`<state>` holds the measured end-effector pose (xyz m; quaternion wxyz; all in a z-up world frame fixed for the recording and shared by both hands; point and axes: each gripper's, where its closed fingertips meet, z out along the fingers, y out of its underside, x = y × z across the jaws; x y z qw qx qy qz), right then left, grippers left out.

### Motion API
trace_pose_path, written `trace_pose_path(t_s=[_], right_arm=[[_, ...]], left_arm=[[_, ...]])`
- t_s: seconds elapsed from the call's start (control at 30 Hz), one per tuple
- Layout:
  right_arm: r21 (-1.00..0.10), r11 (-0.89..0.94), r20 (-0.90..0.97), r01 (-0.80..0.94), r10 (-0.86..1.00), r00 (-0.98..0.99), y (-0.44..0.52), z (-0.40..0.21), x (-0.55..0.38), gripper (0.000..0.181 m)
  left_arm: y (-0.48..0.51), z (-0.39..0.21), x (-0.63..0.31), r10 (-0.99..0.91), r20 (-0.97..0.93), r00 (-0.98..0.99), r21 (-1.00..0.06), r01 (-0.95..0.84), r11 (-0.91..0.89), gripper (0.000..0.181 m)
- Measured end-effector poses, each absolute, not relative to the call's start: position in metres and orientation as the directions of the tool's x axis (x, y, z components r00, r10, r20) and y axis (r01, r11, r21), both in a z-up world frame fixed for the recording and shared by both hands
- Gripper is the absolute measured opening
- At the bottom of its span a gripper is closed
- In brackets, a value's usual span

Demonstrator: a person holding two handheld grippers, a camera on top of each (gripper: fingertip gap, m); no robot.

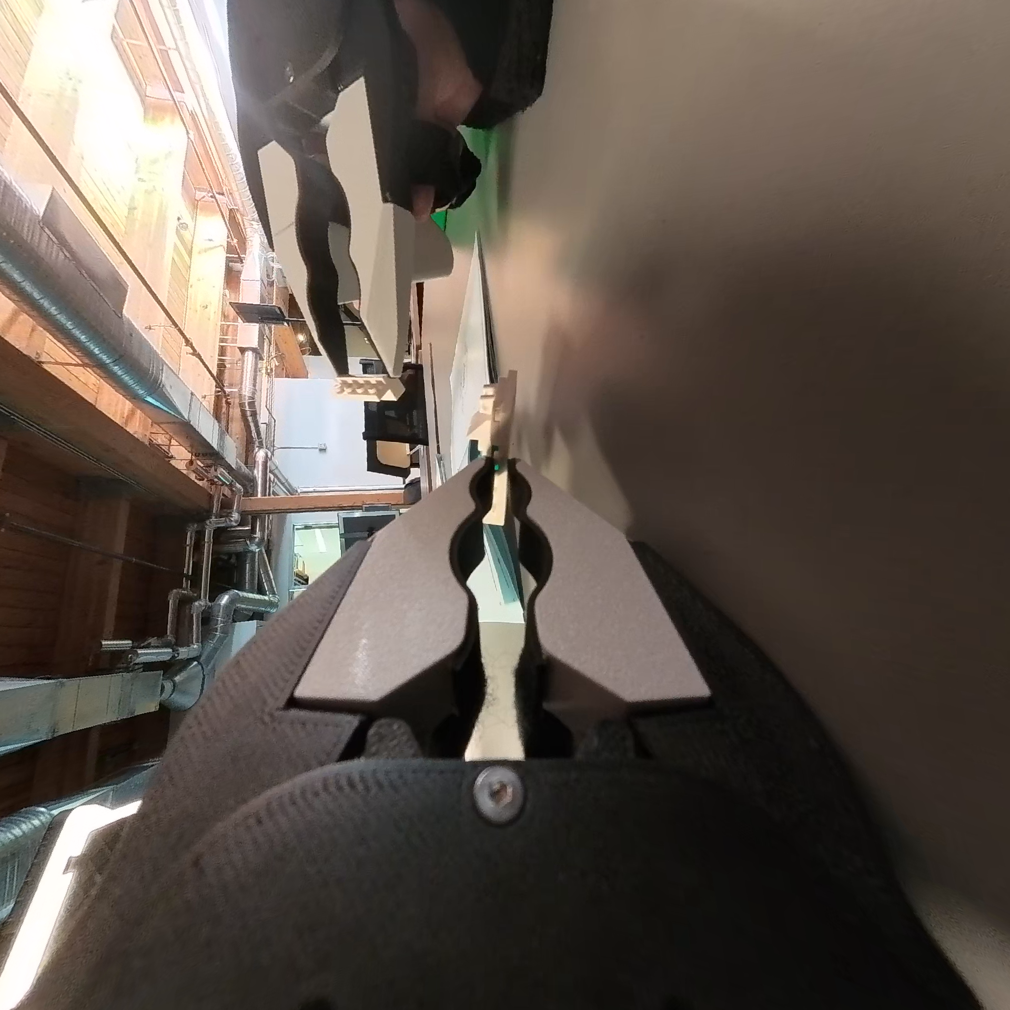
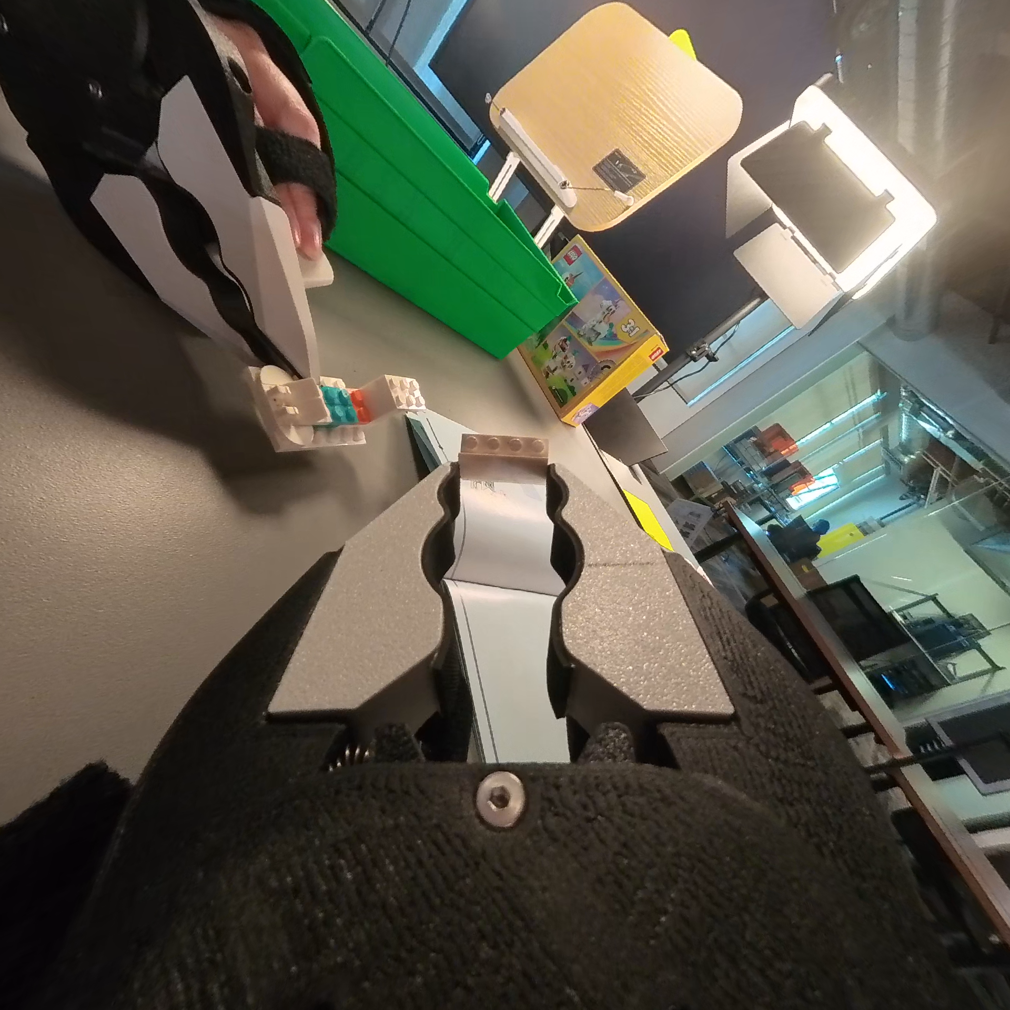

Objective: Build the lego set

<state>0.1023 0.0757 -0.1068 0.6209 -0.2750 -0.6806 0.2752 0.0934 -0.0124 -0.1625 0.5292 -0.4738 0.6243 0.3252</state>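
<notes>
Here the right gripper point(image 2: 503, 464) pinches a white brick point(image 2: 504, 444) near the half-built model point(image 2: 328, 407) clamped in the left gripper point(image 2: 298, 377).

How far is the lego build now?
Done: a small white, teal and orange assembly, clamped by the left gripper. In hand: a white studded plate in the right gripper, apart from the assembly. Left: joining it; further steps cannot be judged.

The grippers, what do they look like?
Each gripper, left and right, has two grey fingers with wavy black inner edges, fixed to a black textured body with one silver screw. A black strap wraps the hand holding the left one, beside a dark sleeve.
</notes>
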Motion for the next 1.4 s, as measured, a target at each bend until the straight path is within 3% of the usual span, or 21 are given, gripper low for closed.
trace_pose_path(t_s=[1.4], right_arm=[[-0.701, 0.713, 0.707, 0.032, 0.700, -0.101, 0.0716, -0.1109, 0.1017, 0.030]], left_arm=[[-0.0120, -0.1631, 0.0933, -0.252, -0.968, 0.010, -0.098, -0.936, 0.339, 0.004]])
